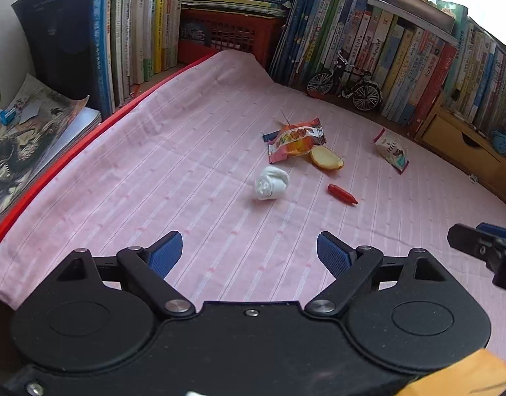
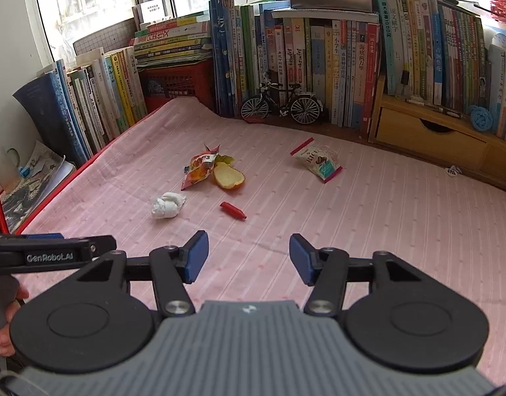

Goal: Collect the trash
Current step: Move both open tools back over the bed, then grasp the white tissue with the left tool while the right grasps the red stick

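Both grippers hang near the front edge of the pink cloth, jaws apart with nothing between them, likely poised before a first pick. Left gripper spreads widest; right gripper is narrower. Farther in, mid-cloth, the trash lies loosely scattered, left to right: tissue, wrapper touching a peel, red cap, then a packet well apart at far right. Books wall the back, so reaching from the front suits
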